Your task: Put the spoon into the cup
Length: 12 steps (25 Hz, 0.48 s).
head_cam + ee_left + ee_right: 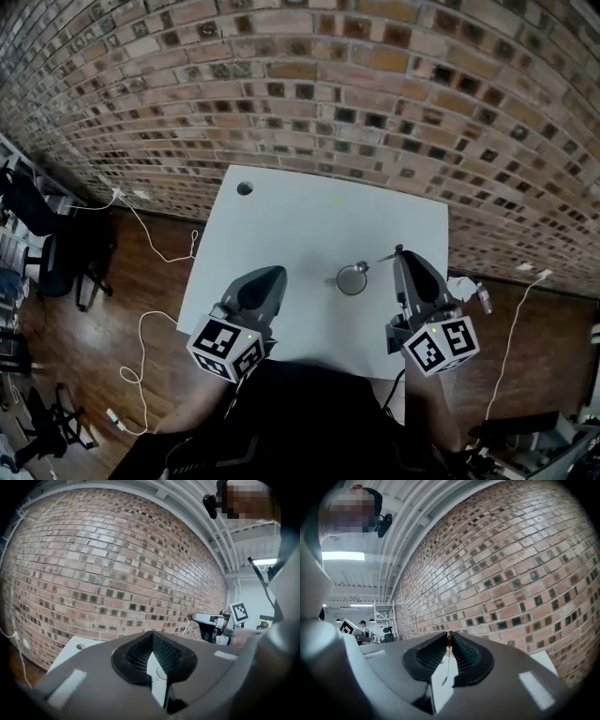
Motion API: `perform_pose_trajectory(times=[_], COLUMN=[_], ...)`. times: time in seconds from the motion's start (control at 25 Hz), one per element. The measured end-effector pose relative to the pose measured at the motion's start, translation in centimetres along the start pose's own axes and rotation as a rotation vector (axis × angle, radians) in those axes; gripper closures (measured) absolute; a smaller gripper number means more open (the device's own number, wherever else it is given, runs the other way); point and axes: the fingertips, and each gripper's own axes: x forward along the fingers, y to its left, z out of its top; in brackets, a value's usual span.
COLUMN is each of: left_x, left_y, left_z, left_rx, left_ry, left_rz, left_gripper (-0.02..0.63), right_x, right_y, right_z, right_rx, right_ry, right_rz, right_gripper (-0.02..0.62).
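A small round cup (352,279) stands on the white table (309,225), right of the middle. My right gripper (398,251) hovers just right of the cup, shut on a thin metal spoon (382,256) that reaches leftward to the cup's rim. In the right gripper view the spoon (449,639) is pinched at the fingertips and its slim shaft hangs down between the jaws. My left gripper (272,275) is left of the cup, its jaws together and nothing in them. From the left gripper view the right gripper (202,618) shows at the right, and the cup's outline (162,671) is faint between the jaws.
A brick wall (375,103) runs behind the table. A cable hole (245,187) sits at the table's far left corner. White items (466,287) lie off the table's right edge. Cables (141,328) trail over the wooden floor, and an office chair (56,253) stands at the left.
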Motion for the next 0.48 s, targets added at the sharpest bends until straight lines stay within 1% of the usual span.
perform_pose_trajectory(times=[0.12, 0.24, 0.36, 0.48], left_x=[0.3, 0.6, 0.7, 1.1], left_y=[0.1, 0.1, 0.2, 0.3], left_z=[-0.5, -1.1, -1.0, -1.1], left_rx=[-0.031, -0.054, -0.054, -0.080], left_ry=[0.009, 0.027, 0.019, 0.024], left_rz=[-0.035, -0.048, -0.064, -0.063], left_gripper=[0.612, 0.612, 0.612, 0.612], right_x=[-0.4, -0.7, -1.1, -1.3], right_y=[-0.3, -1.2, -1.3, -1.4], right_z=[-0.6, -1.2, -2.4, -3.3], right_rx=[-0.017, -0.006, -0.015, -0.032], right_ry=[0.005, 0.001, 0.016, 0.038], right_rz=[-0.053, -0.106, -0.123, -0.143], right_gripper=[0.552, 0.552, 0.552, 0.552])
